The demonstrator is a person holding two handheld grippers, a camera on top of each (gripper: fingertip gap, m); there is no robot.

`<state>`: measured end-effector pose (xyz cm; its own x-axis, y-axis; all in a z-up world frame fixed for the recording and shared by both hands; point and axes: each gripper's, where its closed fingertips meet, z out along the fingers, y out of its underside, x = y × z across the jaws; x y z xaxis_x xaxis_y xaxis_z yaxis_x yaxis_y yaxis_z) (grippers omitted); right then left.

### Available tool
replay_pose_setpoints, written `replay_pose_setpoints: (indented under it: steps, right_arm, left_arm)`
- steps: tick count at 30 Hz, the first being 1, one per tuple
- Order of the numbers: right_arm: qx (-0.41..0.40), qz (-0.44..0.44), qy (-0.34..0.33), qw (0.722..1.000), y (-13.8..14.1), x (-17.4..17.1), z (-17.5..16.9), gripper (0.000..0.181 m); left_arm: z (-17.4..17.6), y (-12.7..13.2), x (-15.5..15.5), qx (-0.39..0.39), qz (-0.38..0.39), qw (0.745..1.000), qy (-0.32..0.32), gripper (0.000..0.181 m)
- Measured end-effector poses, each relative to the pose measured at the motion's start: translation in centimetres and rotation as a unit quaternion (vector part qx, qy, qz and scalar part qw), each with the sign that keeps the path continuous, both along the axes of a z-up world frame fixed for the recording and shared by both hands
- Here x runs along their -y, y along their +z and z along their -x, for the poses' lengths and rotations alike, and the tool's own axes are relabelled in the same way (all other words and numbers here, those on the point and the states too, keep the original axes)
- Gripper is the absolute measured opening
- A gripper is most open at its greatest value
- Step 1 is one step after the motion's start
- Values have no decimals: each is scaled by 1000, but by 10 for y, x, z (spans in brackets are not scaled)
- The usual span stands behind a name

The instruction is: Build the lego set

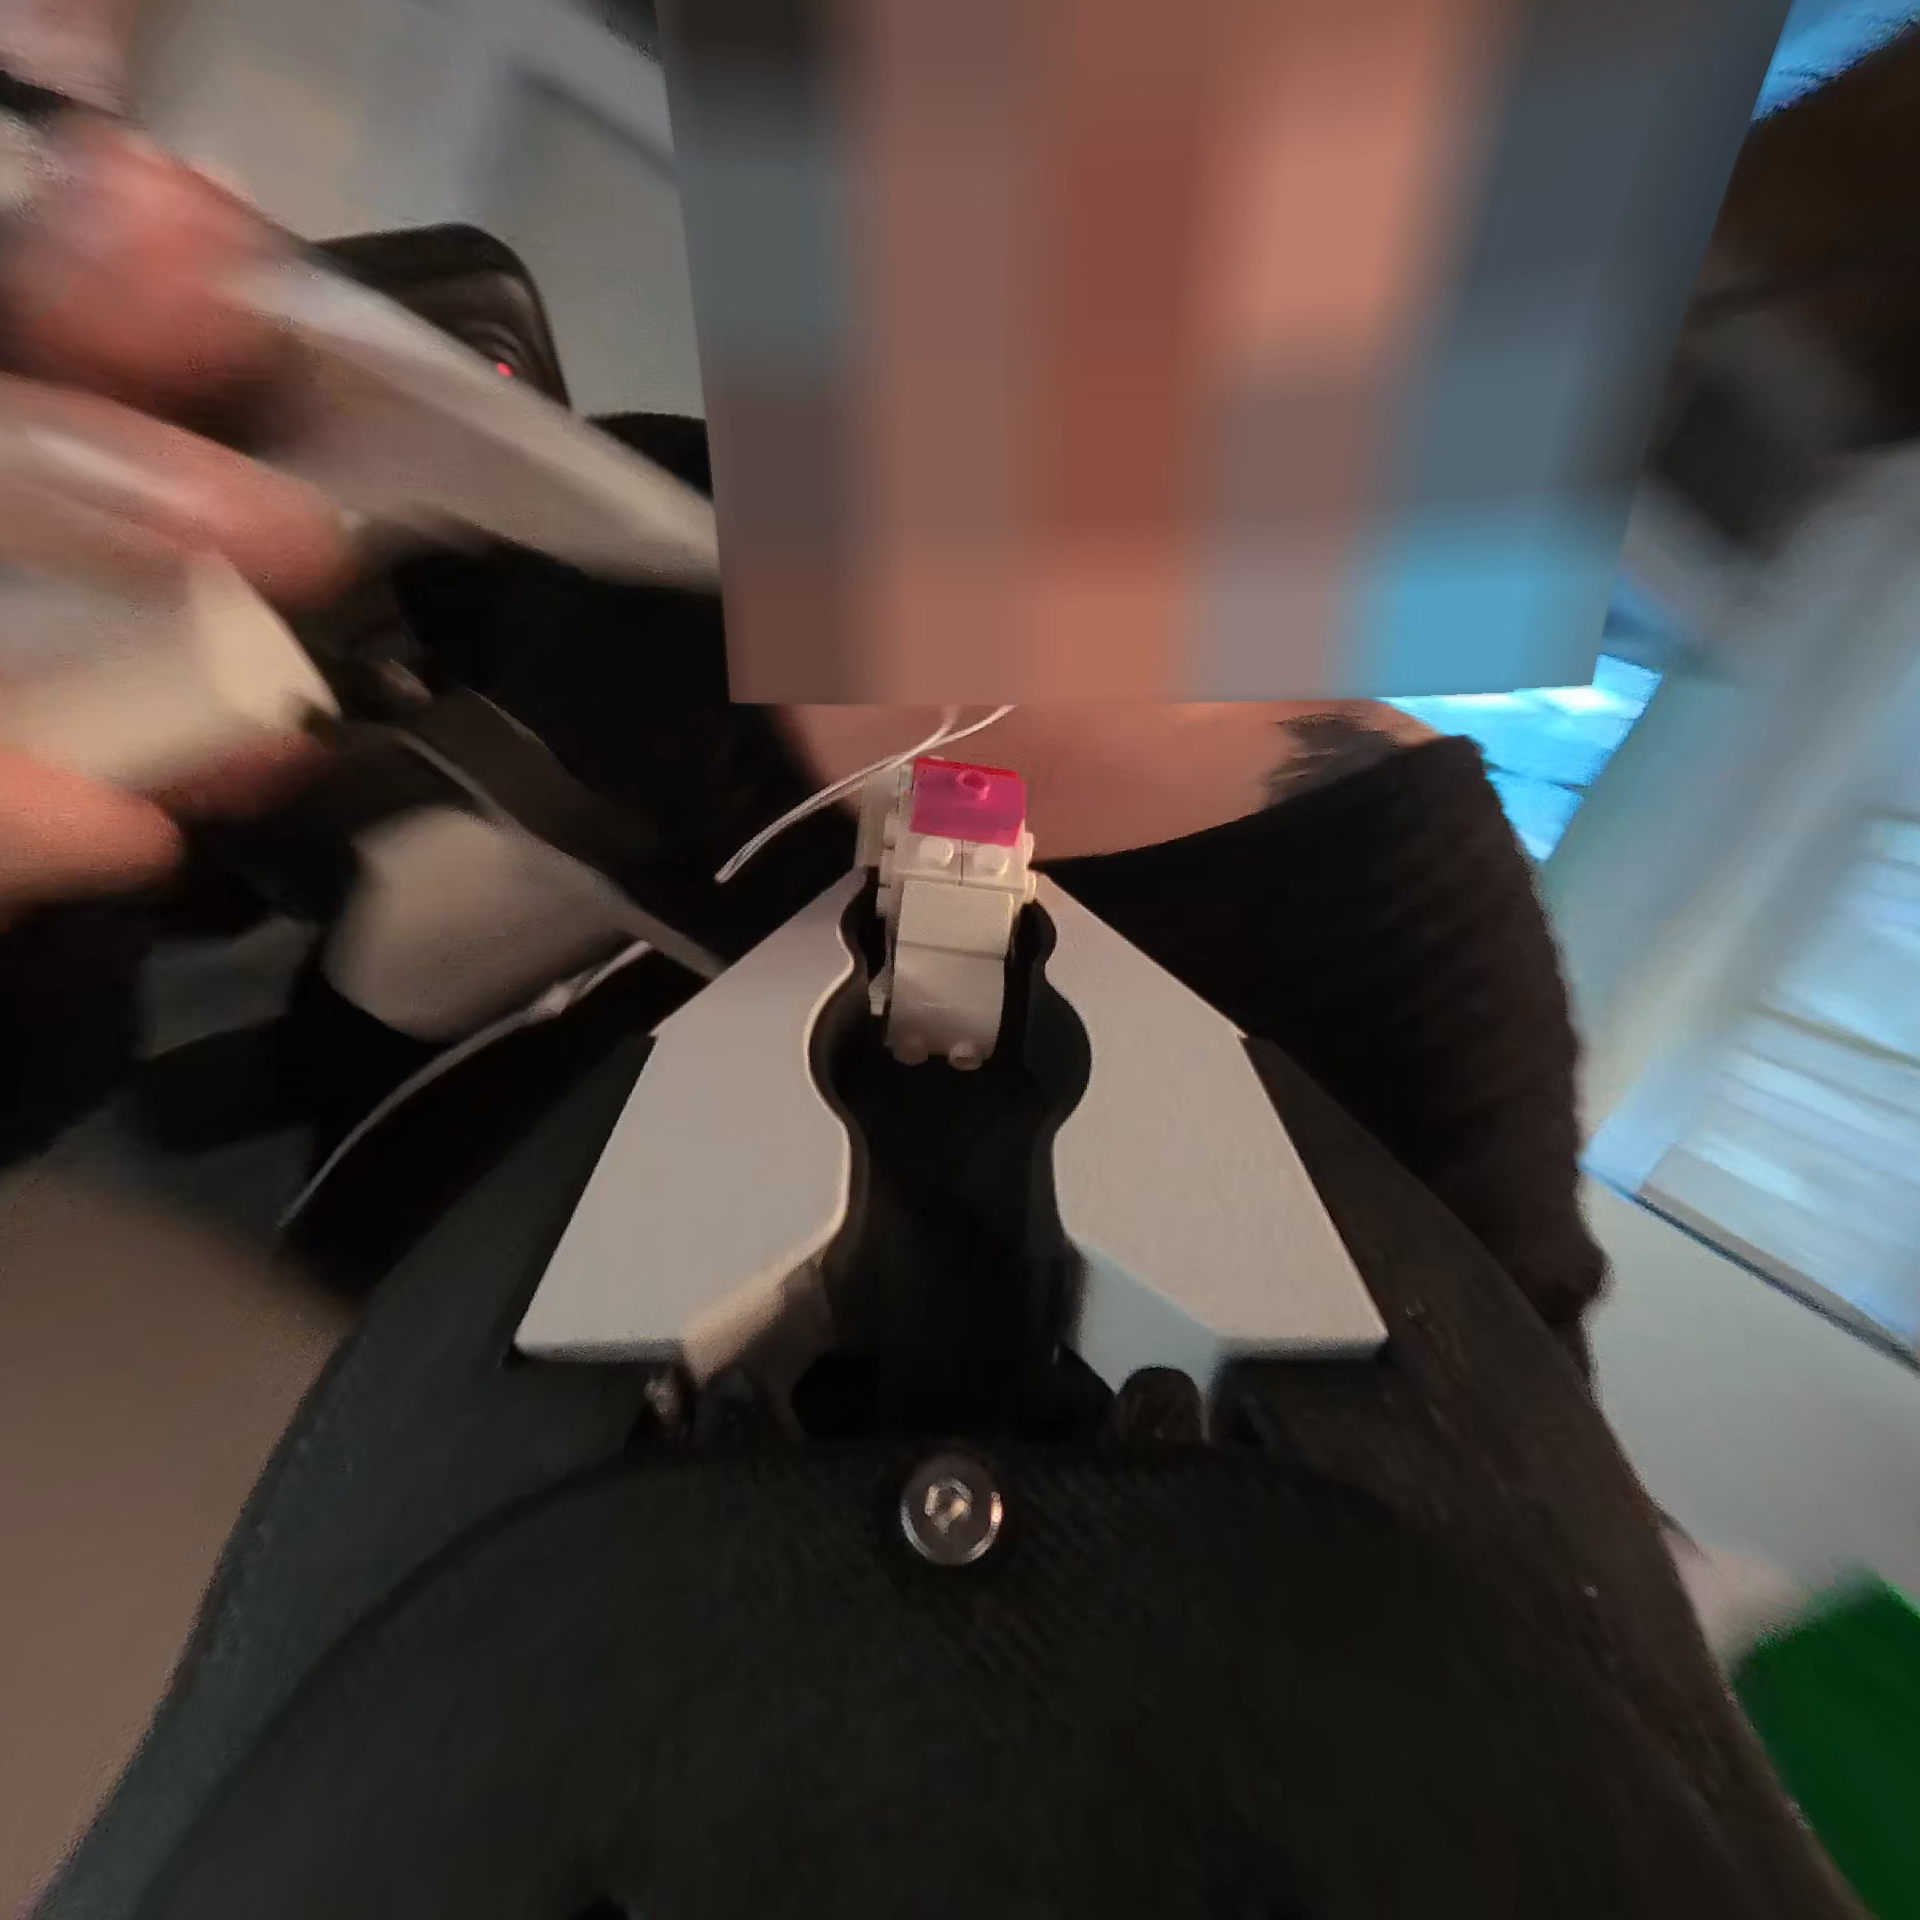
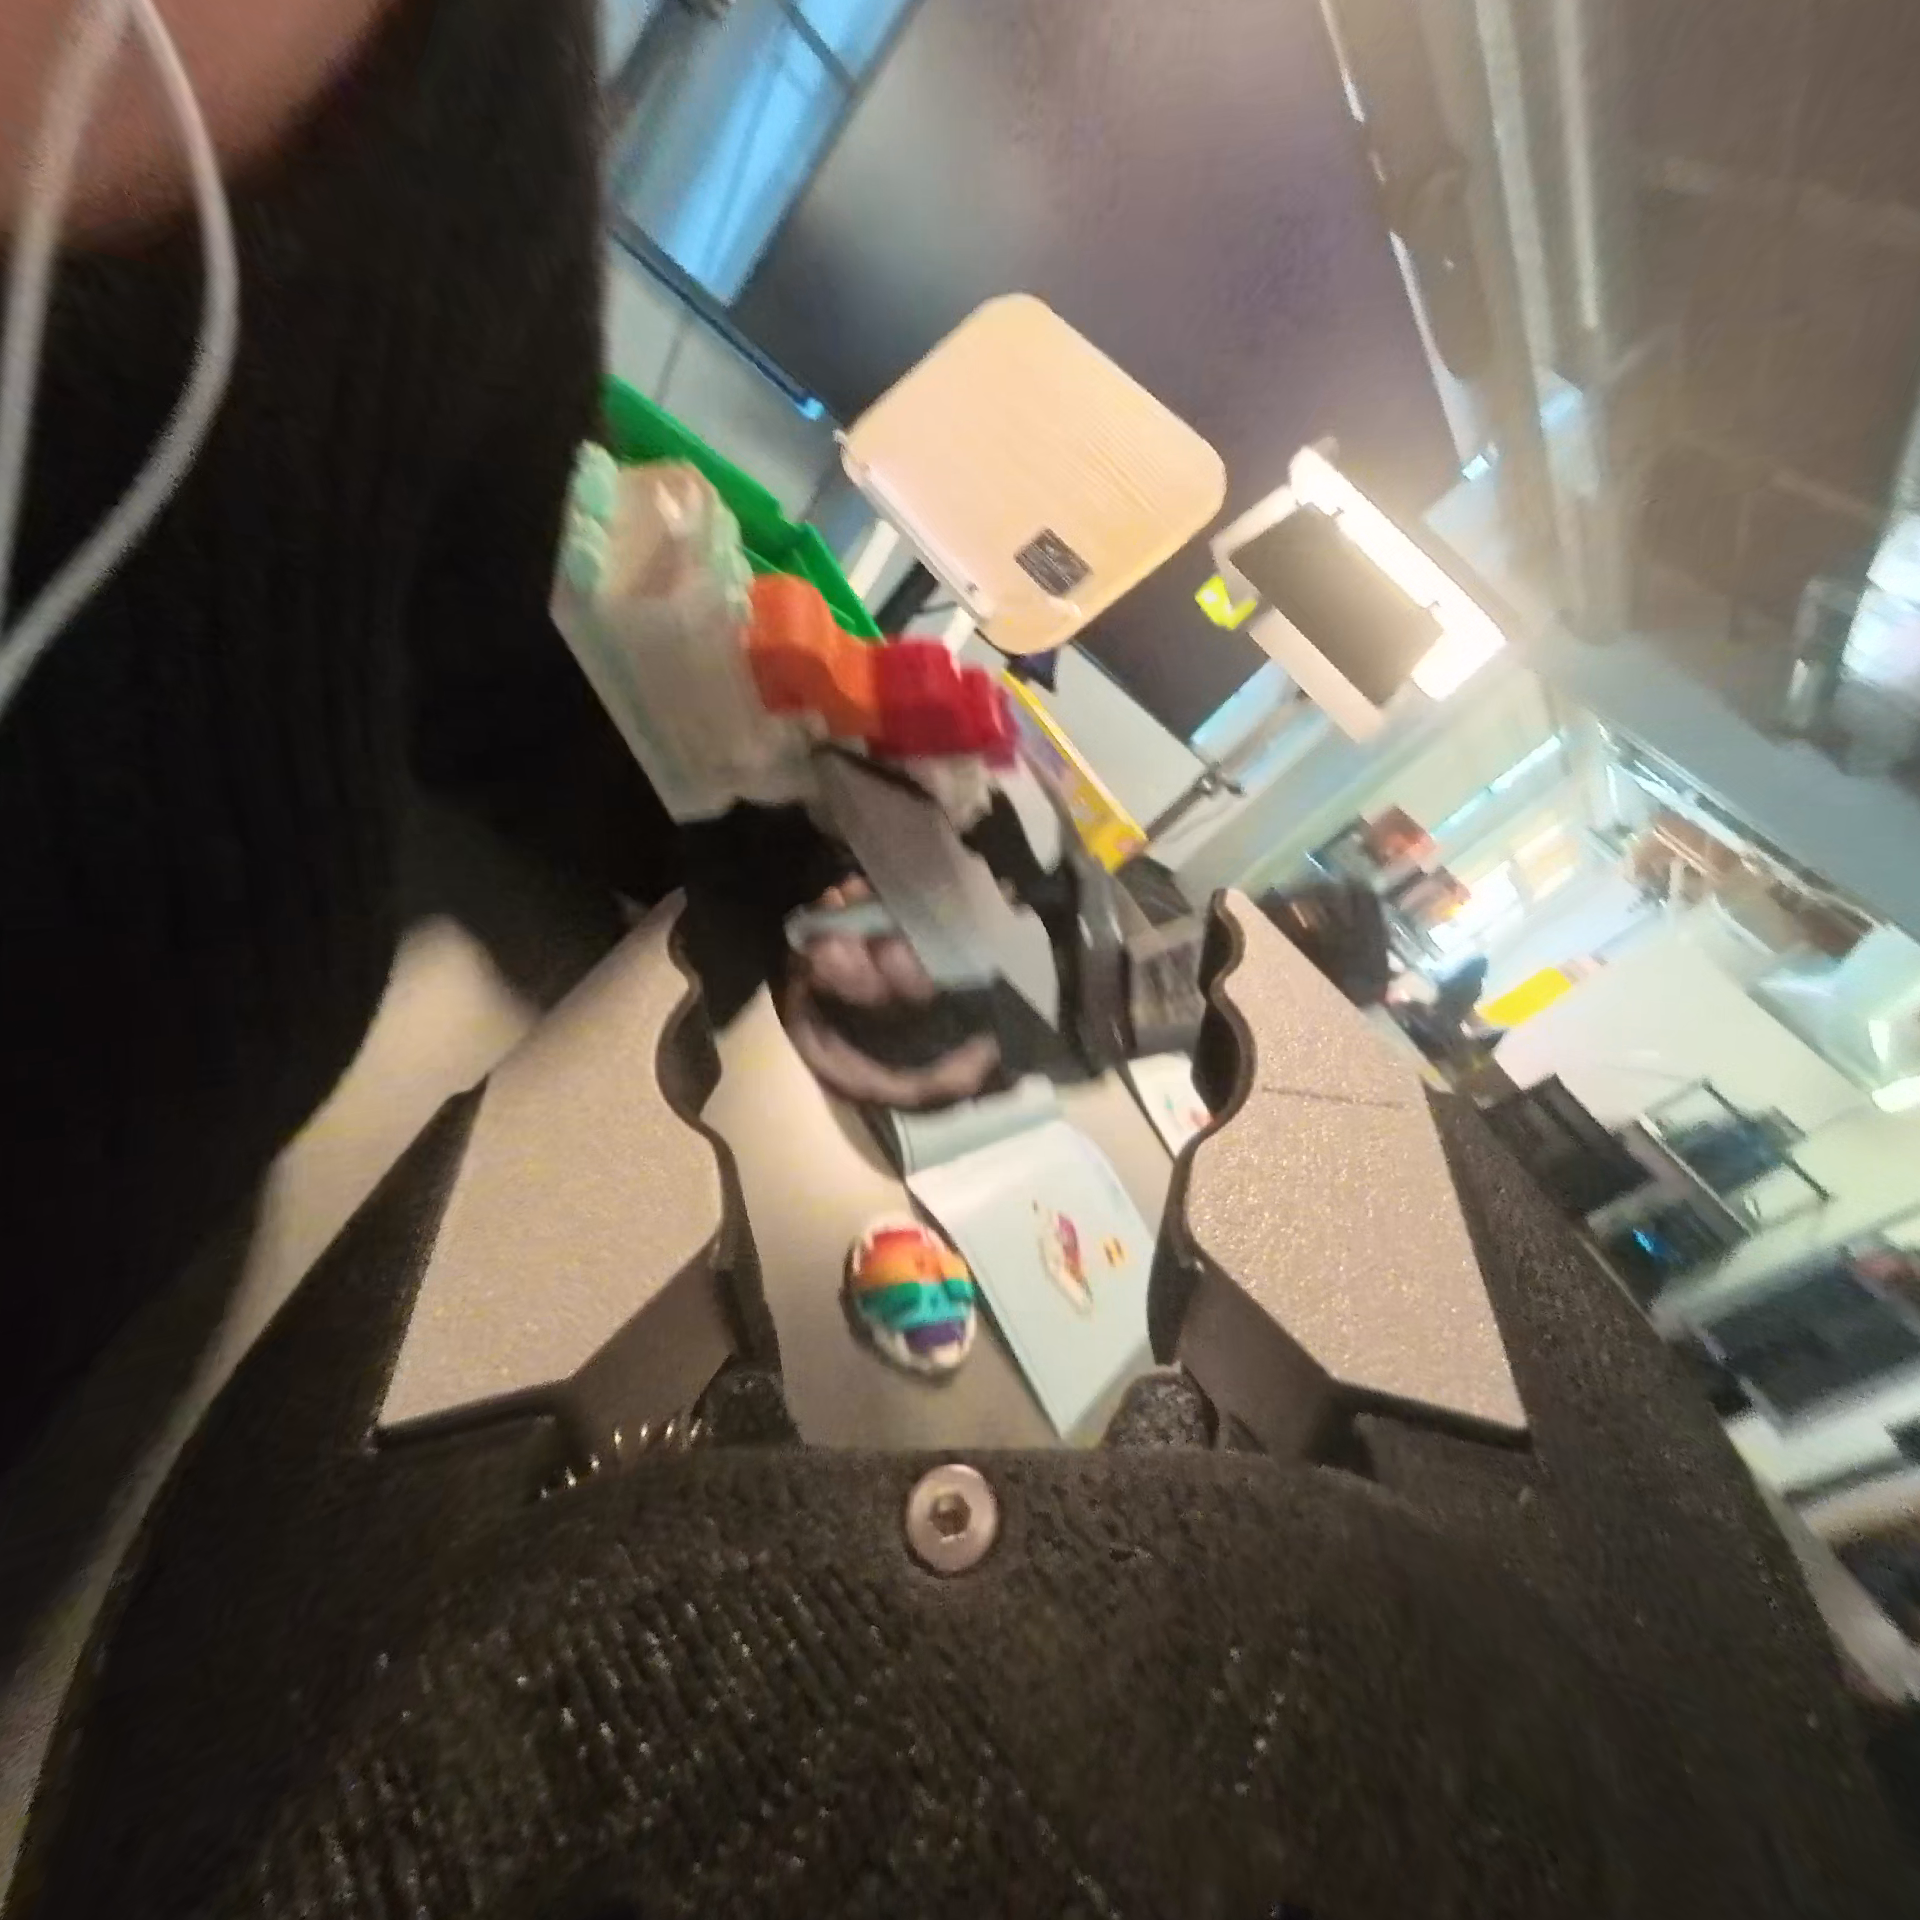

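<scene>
Left wrist view, reading left to right from the clamped brick assembly as landmark. Far left of it, a blurred hand grasps the other gripper, your right gripper, whose pale smooth fingers and black body slant toward the landmark; motion blur hides how its jaws stand here. At centre, your left gripper is closed on the lego piece: a small white studded block, boxy with a rounded lower end, capped by a glossy magenta brick bearing one stud. The matt grey fingers, with wavy inner edges, pinch its sides. Behind it lies a ribbed black knit garment, crossed by a thin white cable. Low to the right of the landmark, a green plastic corner enters the frame.

Right wrist view, same order, with the lego build as landmark. Left of it, the black knit fills the frame, with the white cable looping over it. The build itself is a blurred, stepped stack of studded bricks: mint and white on its left, then orange, then red. It sits at the tip of the left gripper. Below it, your right gripper stands open and empty, its grainy grey fingers well apart. Between them, on the table, lie a round rainbow sticker and a pale instruction booklet. Above right of the build hangs a cream rounded-square panel.
</scene>
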<state>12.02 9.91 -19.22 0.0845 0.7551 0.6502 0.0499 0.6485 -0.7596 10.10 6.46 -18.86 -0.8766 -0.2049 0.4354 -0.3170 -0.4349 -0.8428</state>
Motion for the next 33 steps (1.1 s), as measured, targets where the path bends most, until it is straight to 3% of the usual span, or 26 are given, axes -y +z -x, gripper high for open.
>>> replay_pose_setpoints:
  steps: [4, 7, 9, 11, 13, 14, 15, 18, 21, 27, 31, 33]
  right_arm:
    - [-29, 55, -74, 995, -20, -39, -36, 88]
    - [-60, 108, -117, 985, -31, -71, -46, 85]
    - [-73, 149, -135, 977, -34, -92, -42, 84]
    - [-85, 169, -165, 968, -33, -115, -33, 83]
    - [-107, 179, -197, 958, -28, -140, -23, 82]
    - [-115, 183, -209, 954, -28, -152, -17, 81]
    - [-126, 186, -224, 948, -28, -166, -11, 80]
    - [-154, 212, -268, 927, -40, -204, 0, 80]
    - [-169, 234, -288, 913, -52, -222, 4, 80]
    - [-152, 151, -309, 927, -59, -221, 1, 80]
    - [-154, 138, -305, 930, -62, -223, 2, 79]
    - [-152, 137, -303, 931, -63, -223, 4, 79]
  left_arm:
    - [17, -11, 0, -61, -38, 983, 167, 23]
    - [30, -27, -8, -127, -88, 925, 347, 23]
    - [43, -46, -27, -191, -121, 846, 483, 23]
    - [68, -76, -54, -277, -154, 724, 613, 24]
    - [97, -103, -66, -341, -194, 608, 690, 24]
    - [107, -112, -68, -357, -209, 567, 712, 24]
    - [111, -119, -67, -365, -220, 542, 725, 24]
    - [112, -135, -63, -383, -240, 508, 733, 24]
    - [111, -148, -65, -407, -260, 500, 719, 24]
    - [106, -150, -69, -401, -252, 506, 721, 24]
    - [101, -144, -68, -375, -230, 514, 737, 41]
    - [102, -141, -69, -366, -222, 513, 744, 40]
